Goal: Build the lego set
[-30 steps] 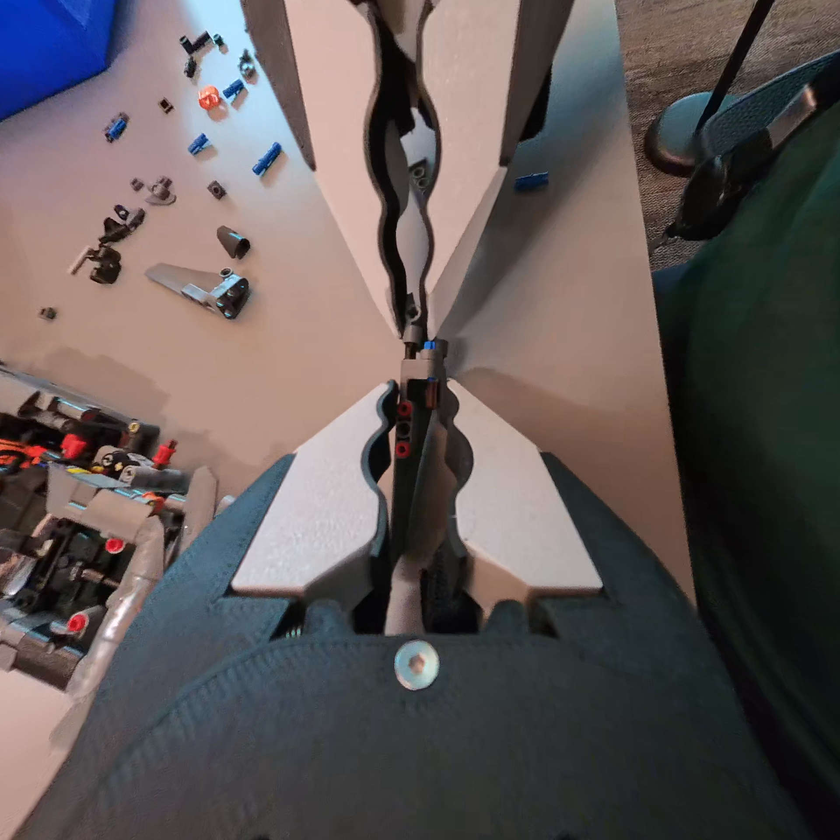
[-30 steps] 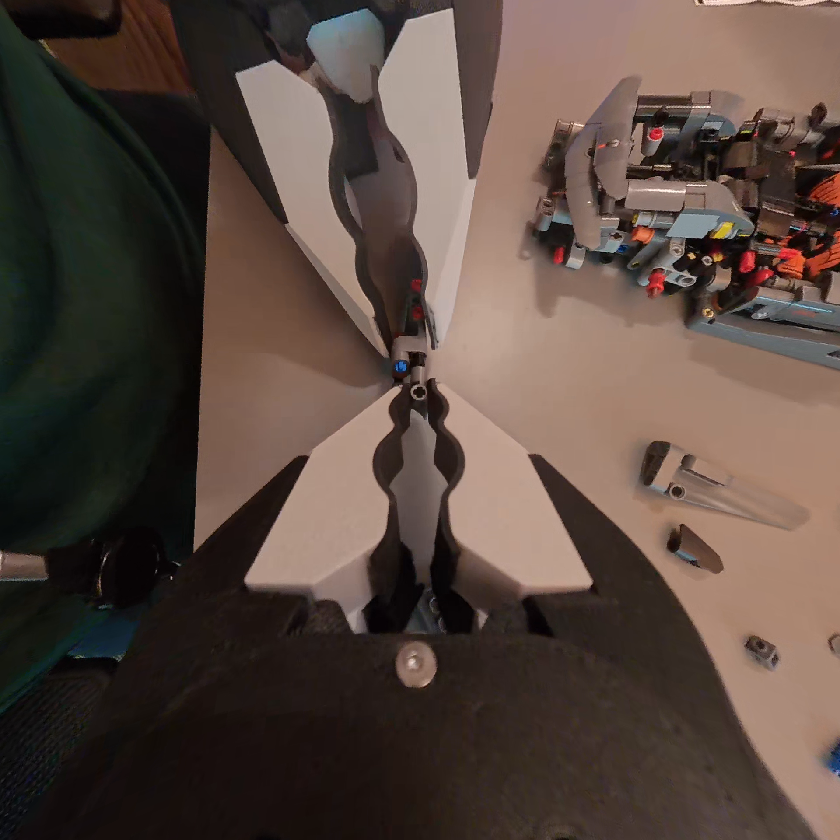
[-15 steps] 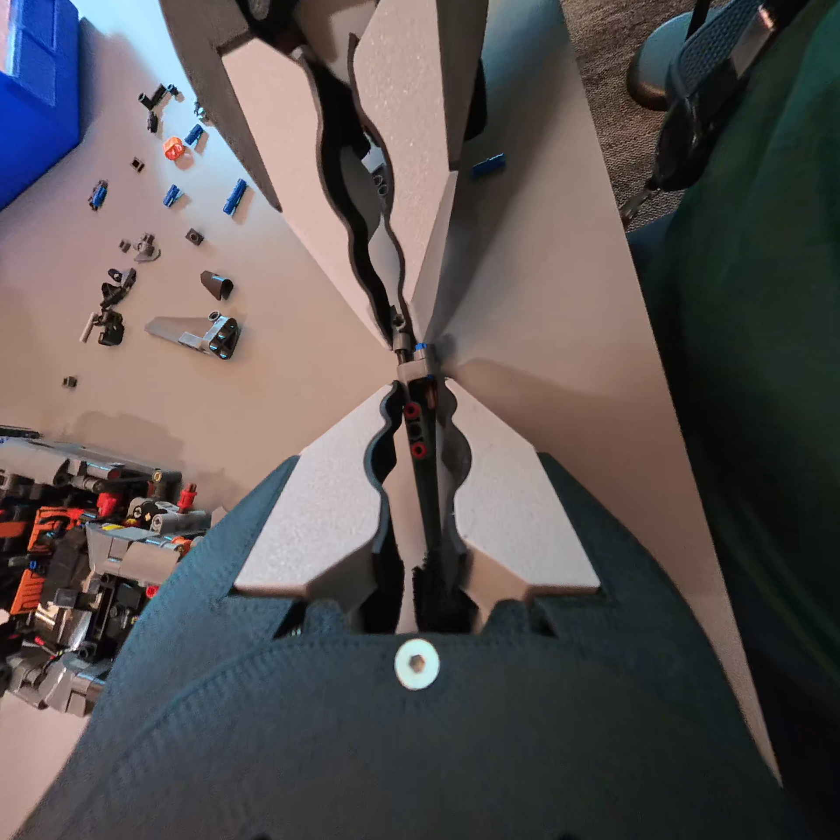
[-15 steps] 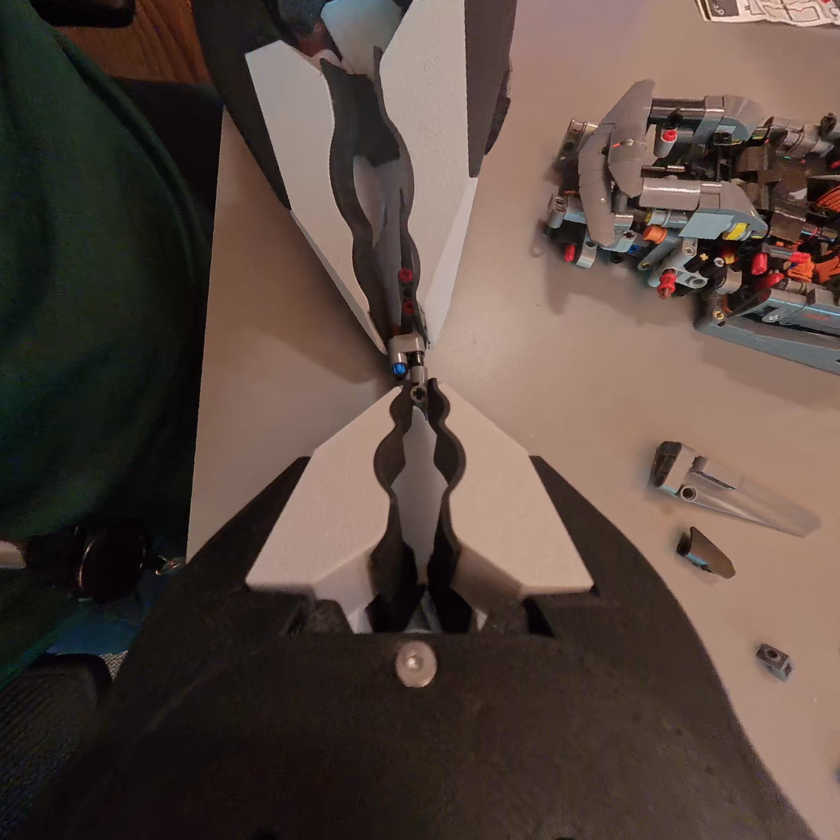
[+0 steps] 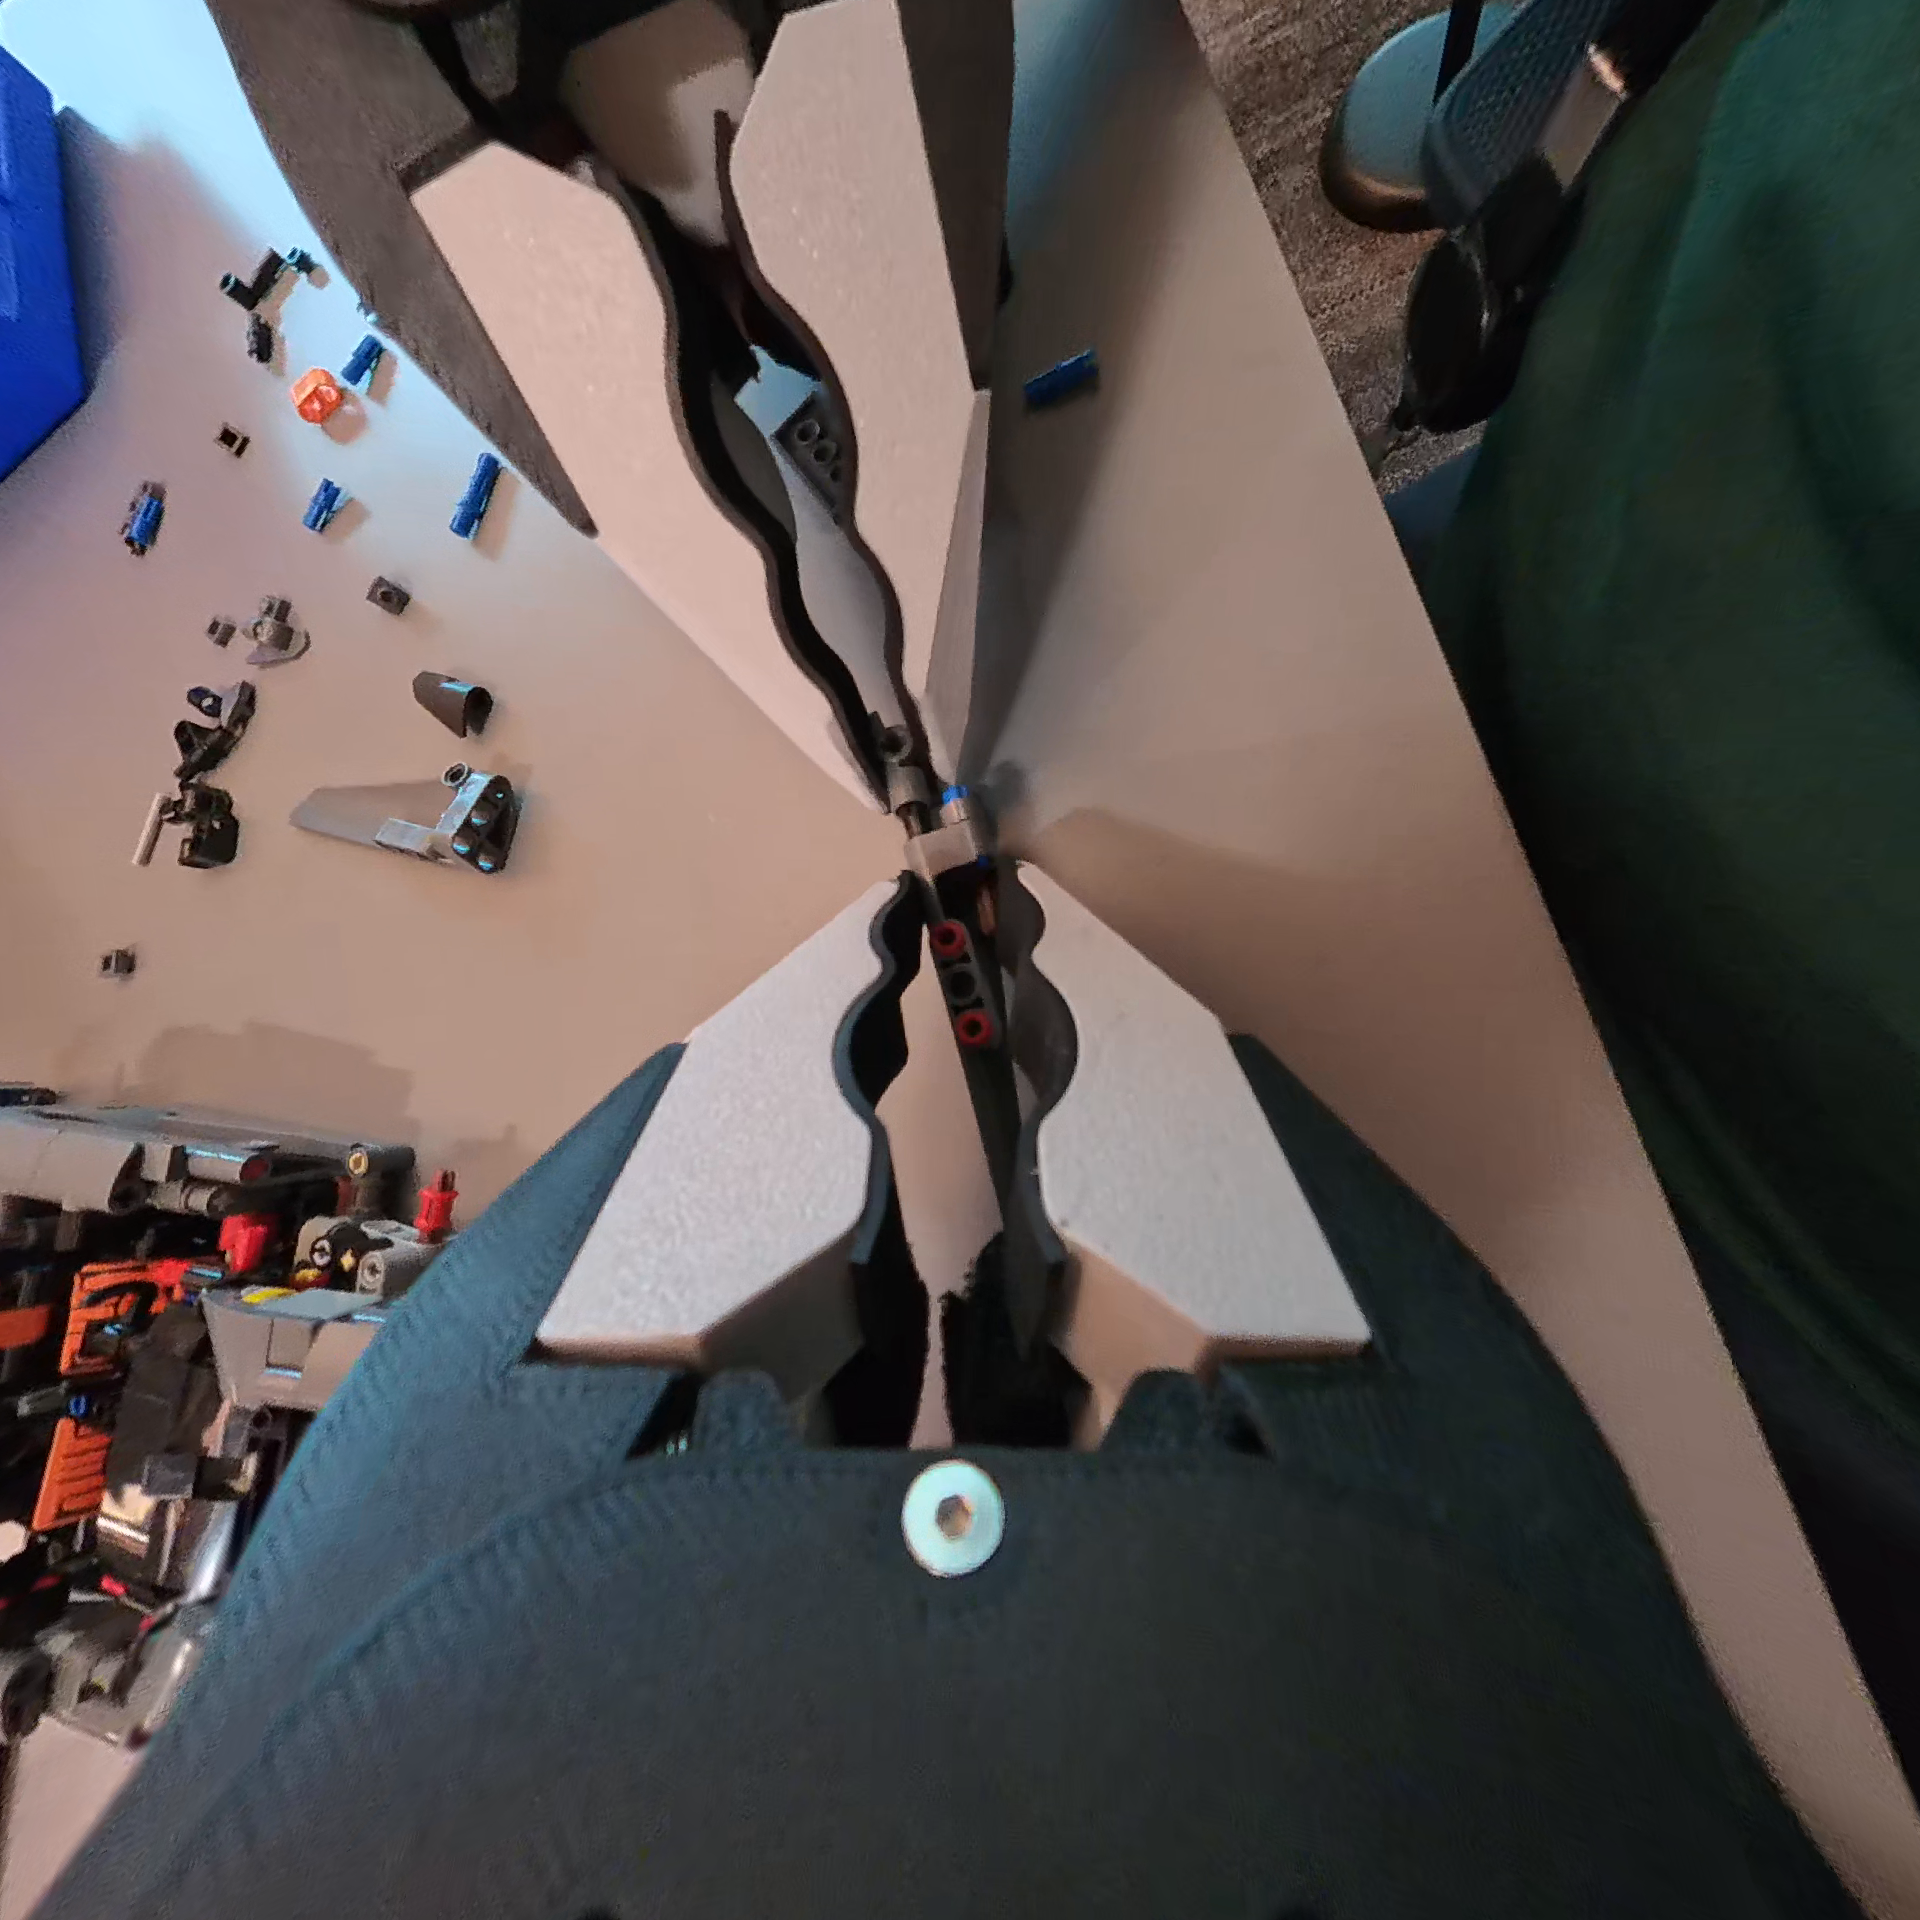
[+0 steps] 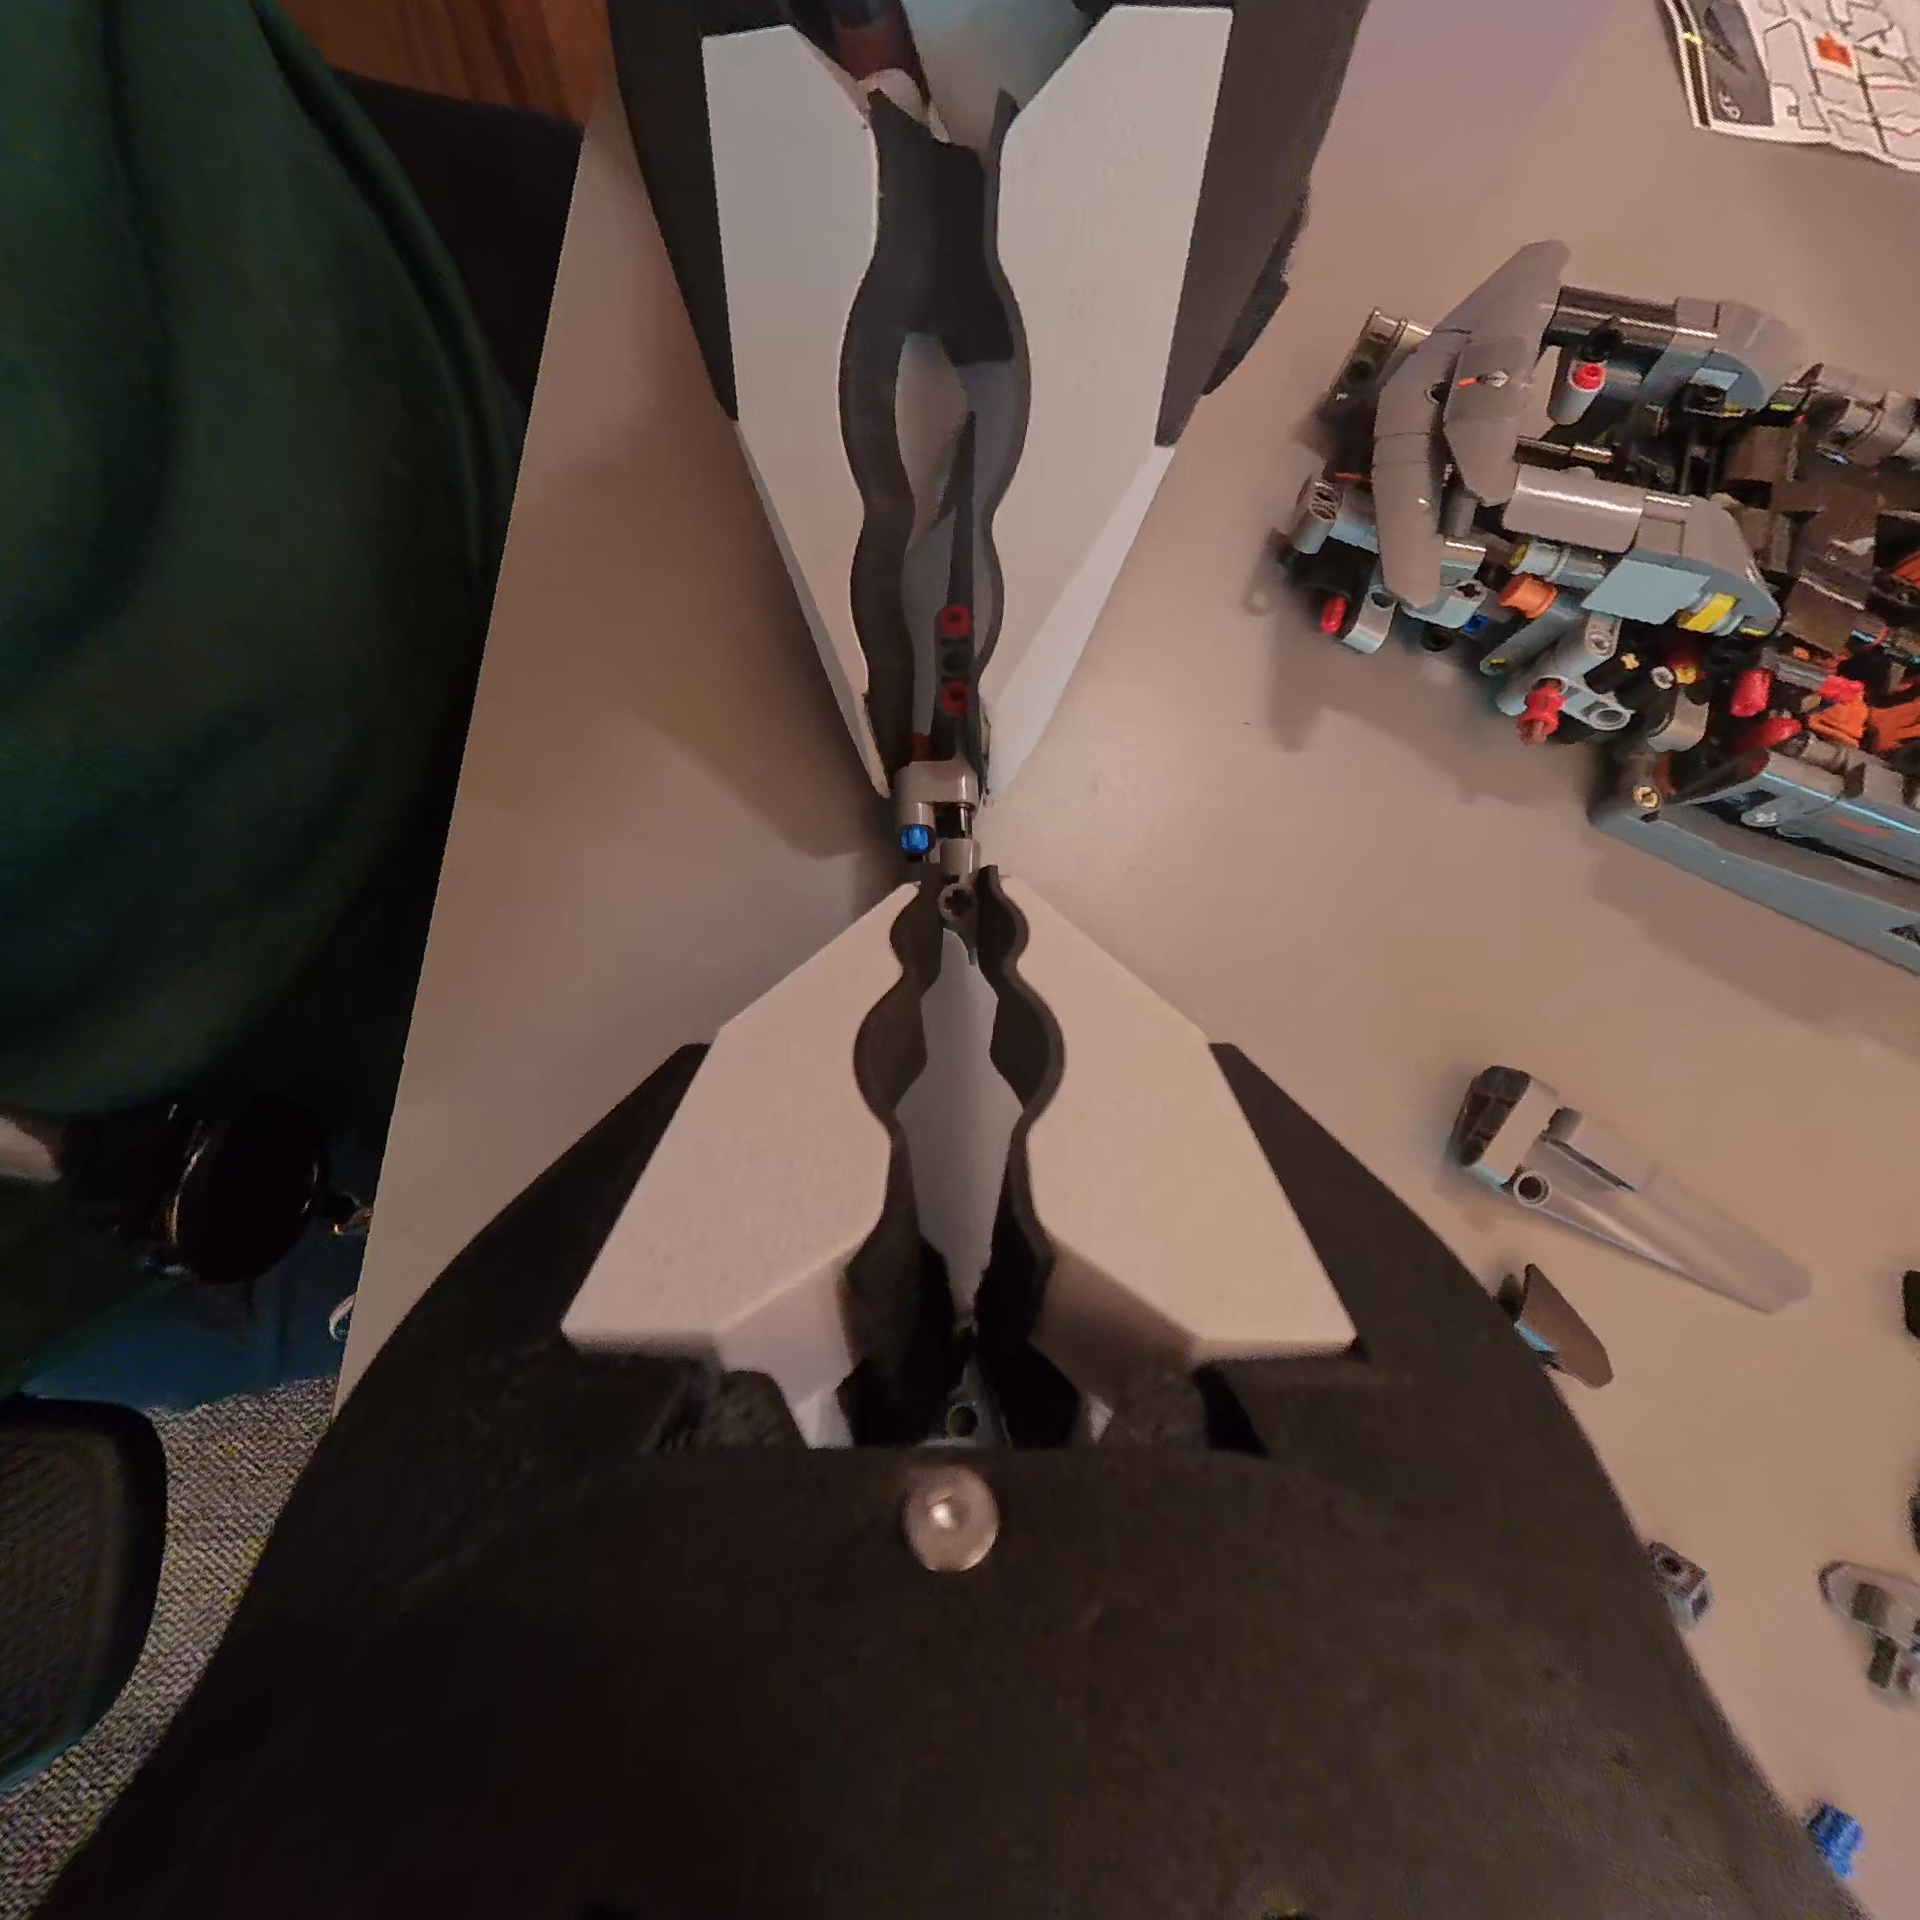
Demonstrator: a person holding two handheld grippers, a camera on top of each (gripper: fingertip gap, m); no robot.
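Clamping black beam [image 5: 964, 987], L gripper [image 5: 961, 883]; R gripper [image 6: 958, 902] pinches small grey connector [image 6: 956, 902], seemingly touching beam's end.

two grippers [image 5: 951, 883] [image 6: 961, 904] — one built model [image 6: 1621, 582], four blue pins [image 5: 476, 497]

left gripper [image 5: 961, 883] body: dark, ribbed matt plastic; fingers [image 5: 748, 1153]: pale, grainy matt
screw [image 5: 952, 1518]: bright metal
black beam [image 5: 966, 997]: smooth plastic, red pins
table [image 5: 623, 935]: smooth, matt beige
garment [image 5: 1714, 727]: green cloth
booklet [image 6: 1808, 73]: paper
floor [image 6: 208, 1538]: rough carpet
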